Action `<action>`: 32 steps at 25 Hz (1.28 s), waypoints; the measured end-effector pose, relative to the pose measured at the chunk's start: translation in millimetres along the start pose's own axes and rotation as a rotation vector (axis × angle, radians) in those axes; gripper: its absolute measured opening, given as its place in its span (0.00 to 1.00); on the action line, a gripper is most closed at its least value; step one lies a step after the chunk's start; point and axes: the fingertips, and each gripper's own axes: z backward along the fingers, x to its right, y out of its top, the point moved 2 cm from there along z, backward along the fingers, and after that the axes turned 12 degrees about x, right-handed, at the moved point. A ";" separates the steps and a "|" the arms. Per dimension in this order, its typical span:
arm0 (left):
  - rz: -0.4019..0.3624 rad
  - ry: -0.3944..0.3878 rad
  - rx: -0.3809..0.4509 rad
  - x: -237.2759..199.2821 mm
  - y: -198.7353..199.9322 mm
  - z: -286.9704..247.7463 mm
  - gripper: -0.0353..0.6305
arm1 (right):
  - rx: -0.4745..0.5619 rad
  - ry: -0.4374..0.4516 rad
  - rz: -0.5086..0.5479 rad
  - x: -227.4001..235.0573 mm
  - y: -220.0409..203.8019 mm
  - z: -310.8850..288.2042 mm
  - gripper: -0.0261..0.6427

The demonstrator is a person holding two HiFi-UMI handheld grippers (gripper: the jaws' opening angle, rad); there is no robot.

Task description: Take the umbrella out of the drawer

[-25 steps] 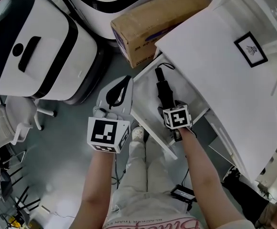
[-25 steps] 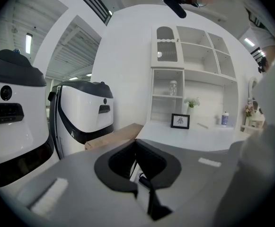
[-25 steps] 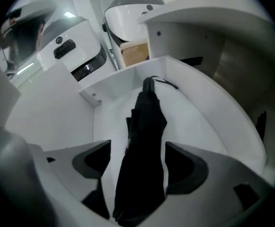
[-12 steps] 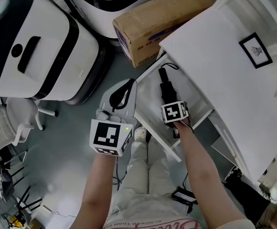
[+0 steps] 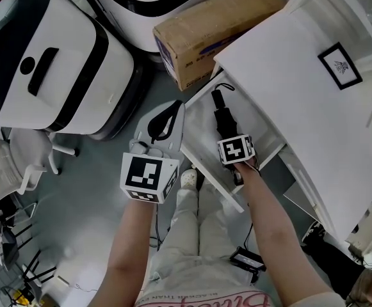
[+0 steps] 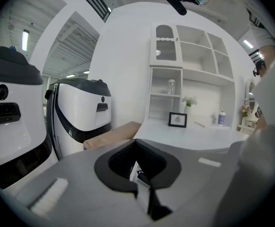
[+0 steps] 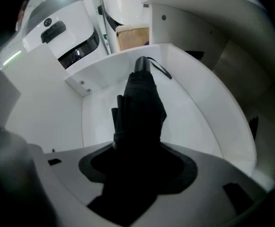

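You're closing the right gripper [image 7: 137, 171] on the umbrella [image 7: 139, 103] in the drawer [image 7: 97, 112] to lift it; left gripper [image 5: 171, 110] is idling shut, empty.

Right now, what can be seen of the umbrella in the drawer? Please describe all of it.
The umbrella is black, folded short, of cloth as it looks, with a stubby handle and a thin wrist loop at its far end. It lies flat along the open white drawer, on its floor. The right gripper, whose jaws have just been closing, grips its near end.
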 end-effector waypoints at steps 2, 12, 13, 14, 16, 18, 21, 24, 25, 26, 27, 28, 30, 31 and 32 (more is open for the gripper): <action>0.001 0.003 0.002 0.5 4.4 3.5 0.06 | 0.029 0.007 -0.008 -4.1 4.5 10.9 0.41; -0.014 0.011 0.026 4.5 33.9 20.0 0.06 | 0.137 0.033 0.045 -16.8 28.5 60.6 0.41; -0.014 0.014 0.030 4.5 37.9 22.6 0.06 | 0.146 0.033 0.047 -17.6 30.4 65.7 0.41; -0.016 0.015 0.034 4.7 42.2 25.3 0.06 | 0.154 0.033 0.048 -18.3 31.8 70.8 0.41; -0.020 0.017 0.048 5.8 52.0 29.9 0.06 | 0.172 0.032 0.050 -19.5 36.2 82.4 0.41; -0.027 0.017 0.065 7.7 63.0 33.2 0.06 | 0.202 0.031 0.053 -20.5 43.7 96.0 0.41; -0.038 0.013 0.089 11.6 80.1 38.7 0.06 | 0.254 0.032 0.055 -22.9 56.2 118.8 0.41; -0.048 0.014 0.111 14.7 96.1 44.3 0.06 | 0.296 0.036 0.059 -25.1 67.4 142.2 0.41; -0.049 0.016 0.118 15.5 100.7 45.8 0.06 | 0.311 0.037 0.066 -25.6 71.2 150.0 0.41; -0.049 0.018 0.125 16.3 104.9 47.1 0.07 | 0.326 0.038 0.075 -26.0 75.0 157.9 0.41; -0.049 0.020 0.131 17.0 108.7 48.0 0.06 | 0.342 0.038 0.084 -26.1 79.0 165.7 0.41; -0.049 0.022 0.138 17.6 112.6 48.5 0.06 | 0.359 0.037 0.093 -26.2 83.3 173.5 0.41; -0.051 0.024 0.153 19.0 120.9 48.9 0.06 | 0.393 0.036 0.103 -26.2 92.0 188.3 0.41; -0.054 0.023 0.161 20.0 125.1 49.0 0.06 | 0.409 0.036 0.105 -26.1 95.7 195.2 0.41; -0.057 0.022 0.169 21.2 129.3 49.1 0.06 | 0.423 0.036 0.106 -25.8 99.2 201.8 0.41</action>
